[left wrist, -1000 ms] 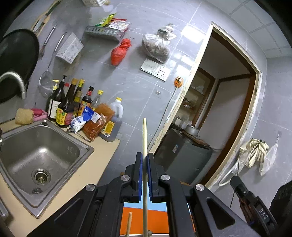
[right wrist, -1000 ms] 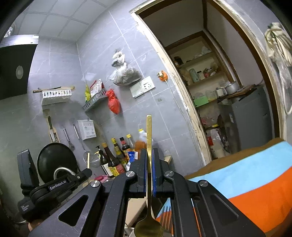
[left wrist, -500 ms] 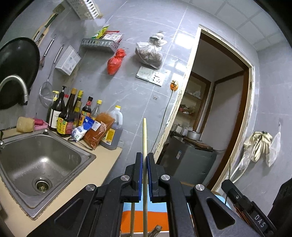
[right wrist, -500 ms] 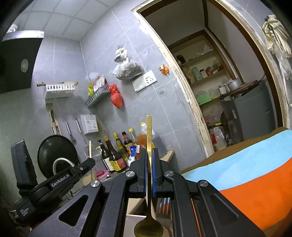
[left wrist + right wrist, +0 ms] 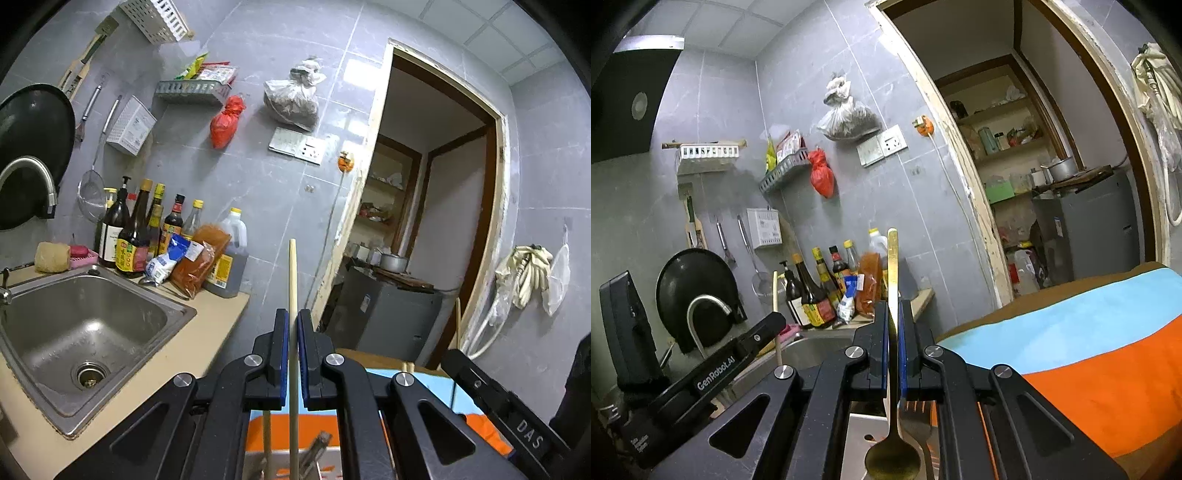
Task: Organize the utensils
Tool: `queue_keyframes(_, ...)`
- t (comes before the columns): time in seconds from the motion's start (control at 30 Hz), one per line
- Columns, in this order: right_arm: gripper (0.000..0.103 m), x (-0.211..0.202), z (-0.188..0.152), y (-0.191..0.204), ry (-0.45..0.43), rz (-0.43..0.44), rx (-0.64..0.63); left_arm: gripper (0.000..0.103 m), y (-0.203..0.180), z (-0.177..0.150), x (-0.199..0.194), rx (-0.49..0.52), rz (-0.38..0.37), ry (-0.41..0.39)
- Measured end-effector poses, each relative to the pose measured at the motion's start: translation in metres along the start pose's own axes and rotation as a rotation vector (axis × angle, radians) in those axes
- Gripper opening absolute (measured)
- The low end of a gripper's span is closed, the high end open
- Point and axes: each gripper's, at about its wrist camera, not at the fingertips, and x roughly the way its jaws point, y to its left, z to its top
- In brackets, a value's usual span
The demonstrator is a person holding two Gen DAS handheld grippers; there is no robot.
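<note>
My left gripper (image 5: 293, 323) is shut on a pale wooden chopstick (image 5: 292, 273) that stands upright, its top end above the fingers. Below it, a second chopstick (image 5: 266, 439) and a metal utensil (image 5: 314, 452) stick up from a white holder (image 5: 255, 461). My right gripper (image 5: 894, 314) is shut on a gold spoon (image 5: 892, 424), handle up, bowl hanging below the fingers. A fork (image 5: 916, 417) and the white holder (image 5: 866, 430) show under it. The left gripper (image 5: 738, 354) with its chopstick (image 5: 774, 291) also shows in the right wrist view.
A steel sink (image 5: 74, 332) with a tap (image 5: 29, 177) lies to the left. Sauce bottles (image 5: 140, 229) and bags stand on the counter by the tiled wall. A striped orange and blue cloth (image 5: 1089, 369) covers the surface on the right. An open doorway (image 5: 417, 221) is ahead.
Both grippers have dropped and tilted down a little, each still shut on its utensil. The white holder with its utensils has come into view under the fingers.
</note>
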Motion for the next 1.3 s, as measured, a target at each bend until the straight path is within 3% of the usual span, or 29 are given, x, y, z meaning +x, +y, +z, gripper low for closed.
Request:
queue_keyframes(0.33,0.006,-0.007,0.005,-0.003,0.080,-0.025,-0.001,0.008,0.000,-0.005,-0.001,0.025,-0.077,0.180)
queue_keyframes(0.5,0.013,-0.016,0.014,-0.002,0.093,-0.042,0.005,0.036,0.002,0.000,-0.004,0.005,-0.123,0.255)
queue_keyframes(0.63,0.014,-0.029,0.026,0.000,0.094,-0.061,-0.014,0.038,0.003,0.008,-0.009,-0.006,-0.119,0.285)
queue_keyframes(0.77,0.028,-0.046,0.039,0.000,0.090,-0.092,-0.029,0.052,-0.003,0.019,-0.018,0.013,-0.123,0.286)
queue_keyframes(0.9,0.029,-0.062,0.049,-0.001,0.095,-0.130,-0.052,0.052,-0.013,0.031,-0.027,0.041,-0.124,0.293)
queue_keyframes(1.0,0.049,-0.074,0.055,-0.004,0.098,-0.160,-0.059,0.056,-0.020,0.035,-0.031,0.066,-0.131,0.309)
queue_keyframes(1.13,0.056,-0.090,0.060,-0.008,0.111,-0.206,-0.056,0.057,-0.030,0.034,-0.036,0.094,-0.156,0.343)
queue_keyframes(1.3,0.071,-0.115,0.064,-0.015,0.119,-0.261,-0.066,0.069,-0.040,0.025,-0.046,0.110,-0.185,0.379)
